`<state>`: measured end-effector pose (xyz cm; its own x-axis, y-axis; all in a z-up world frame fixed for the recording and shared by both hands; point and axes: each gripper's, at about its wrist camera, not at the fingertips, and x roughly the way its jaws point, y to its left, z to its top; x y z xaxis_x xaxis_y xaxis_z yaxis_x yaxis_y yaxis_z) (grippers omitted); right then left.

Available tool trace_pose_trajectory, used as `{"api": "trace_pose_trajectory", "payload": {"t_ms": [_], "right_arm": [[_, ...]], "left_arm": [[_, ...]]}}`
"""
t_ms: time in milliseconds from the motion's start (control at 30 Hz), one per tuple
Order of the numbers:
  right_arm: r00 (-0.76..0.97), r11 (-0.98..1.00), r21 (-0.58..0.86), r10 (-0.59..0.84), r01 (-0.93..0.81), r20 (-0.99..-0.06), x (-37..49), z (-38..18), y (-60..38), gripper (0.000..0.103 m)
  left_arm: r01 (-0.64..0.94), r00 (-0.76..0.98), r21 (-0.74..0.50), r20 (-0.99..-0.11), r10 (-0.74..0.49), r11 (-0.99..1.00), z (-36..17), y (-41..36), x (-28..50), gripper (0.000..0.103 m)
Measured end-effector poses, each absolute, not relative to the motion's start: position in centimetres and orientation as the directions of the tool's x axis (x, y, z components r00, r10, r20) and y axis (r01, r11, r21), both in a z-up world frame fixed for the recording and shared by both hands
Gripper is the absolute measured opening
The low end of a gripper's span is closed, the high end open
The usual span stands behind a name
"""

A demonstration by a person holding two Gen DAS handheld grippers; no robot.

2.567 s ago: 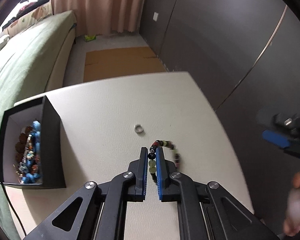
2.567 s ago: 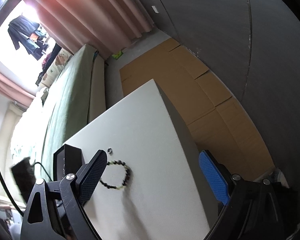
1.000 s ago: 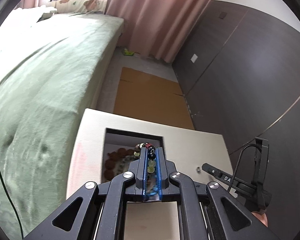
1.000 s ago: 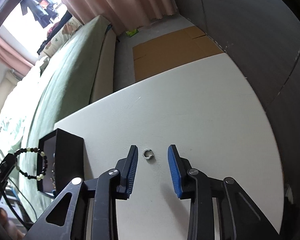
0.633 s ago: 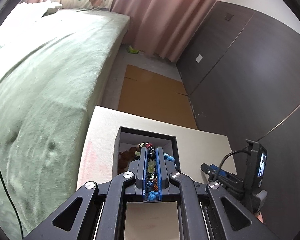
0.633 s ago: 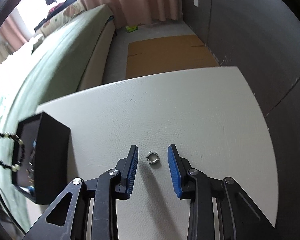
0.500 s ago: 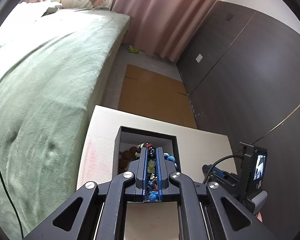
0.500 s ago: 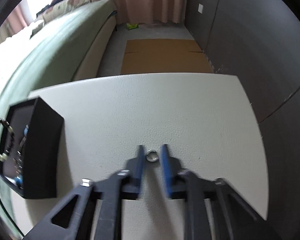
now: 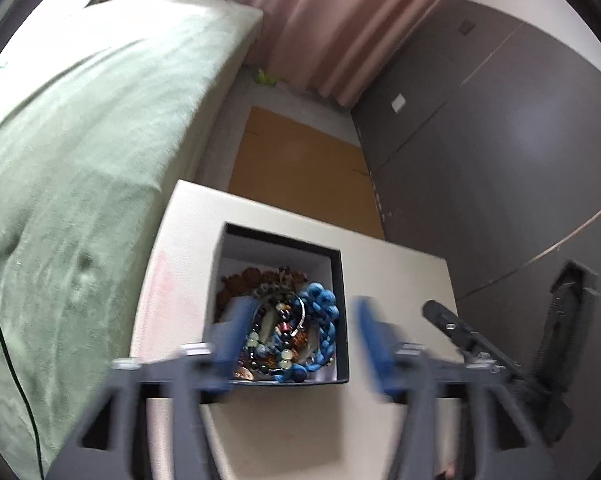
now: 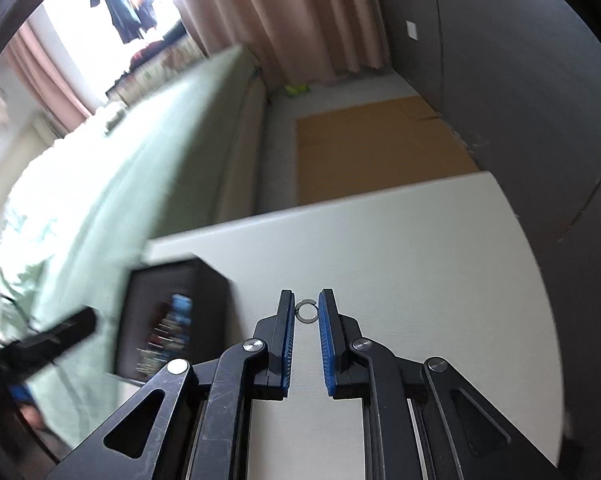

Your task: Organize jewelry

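In the left wrist view my left gripper (image 9: 300, 320) is open and blurred above the black jewelry box (image 9: 340, 308), which stands on the white table (image 9: 396, 276). The beaded bracelet (image 9: 268, 344) lies inside the box on blue beads (image 9: 322, 308) and brown beads (image 9: 244, 278). In the right wrist view my right gripper (image 10: 305, 308) is shut on a small silver ring (image 10: 306, 312), pinched between its blue pads (image 10: 325, 328). The box (image 10: 172, 320) stands to its left, blurred.
A green bed (image 9: 72, 152) runs along the left of the table. Brown cardboard (image 9: 300, 176) lies on the floor beyond the table, by a dark wall (image 9: 500, 152) and pink curtains (image 9: 324, 20). The right gripper's body (image 9: 500, 364) shows at the table's right edge.
My left gripper has opened and let the beaded bracelet drop into the box. My right gripper has closed on the silver ring and tilted upward.
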<state>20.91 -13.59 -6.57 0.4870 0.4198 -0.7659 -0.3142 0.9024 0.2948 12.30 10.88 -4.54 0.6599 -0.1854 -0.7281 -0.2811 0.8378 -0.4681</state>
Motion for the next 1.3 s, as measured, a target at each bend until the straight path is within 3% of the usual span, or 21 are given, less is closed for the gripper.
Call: {"api": "trace_pose_trajectory", "payload": {"t_ms": [33, 267, 467, 700, 833, 867, 1300], "right_arm": [[0.493, 0.888, 0.326, 0.452, -0.324, -0.743, 20.6, -5.9, -13.5, 0.014], [0.479, 0.817, 0.409, 0.572, -0.406, -0.666, 18.4, -4.0, -10.7, 0.014], [0.427, 0.771, 0.427, 0.625, -0.473, -0.654, 17.1, -4.1, -6.9, 0.014], [0.446, 0.792, 0.379, 0.591, -0.478, -0.672, 16.6, -4.7, -4.7, 0.015], [0.457, 0.809, 0.37, 0.57, -0.457, -0.683, 16.3, -4.4, -5.3, 0.055], [0.466, 0.812, 0.37, 0.568, -0.451, -0.678, 16.3, -4.3, -5.8, 0.061], [0.579, 0.858, 0.319, 0.509, -0.403, -0.637, 12.8, -1.1, -13.3, 0.061]], "left_arm": [[-0.287, 0.675, -0.463, -0.719, -0.167, 0.839, -4.2, 11.1, 11.9, 0.08], [-0.346, 0.695, -0.467, -0.71, -0.112, 0.814, -3.5, 14.4, 10.1, 0.08], [-0.376, 0.697, -0.463, -0.712, -0.084, 0.803, -3.6, 16.7, 9.0, 0.08], [-0.395, 0.71, -0.476, -0.701, -0.068, 0.786, -3.2, 18.3, 8.0, 0.08], [-0.386, 0.703, -0.475, -0.706, -0.081, 0.791, -3.3, 17.7, 8.0, 0.08], [-0.38, 0.702, -0.47, -0.708, -0.082, 0.796, -3.2, 17.4, 8.0, 0.08], [-0.296, 0.741, -0.367, -0.67, -0.03, 0.882, -1.4, 11.1, 5.1, 0.08]]}}
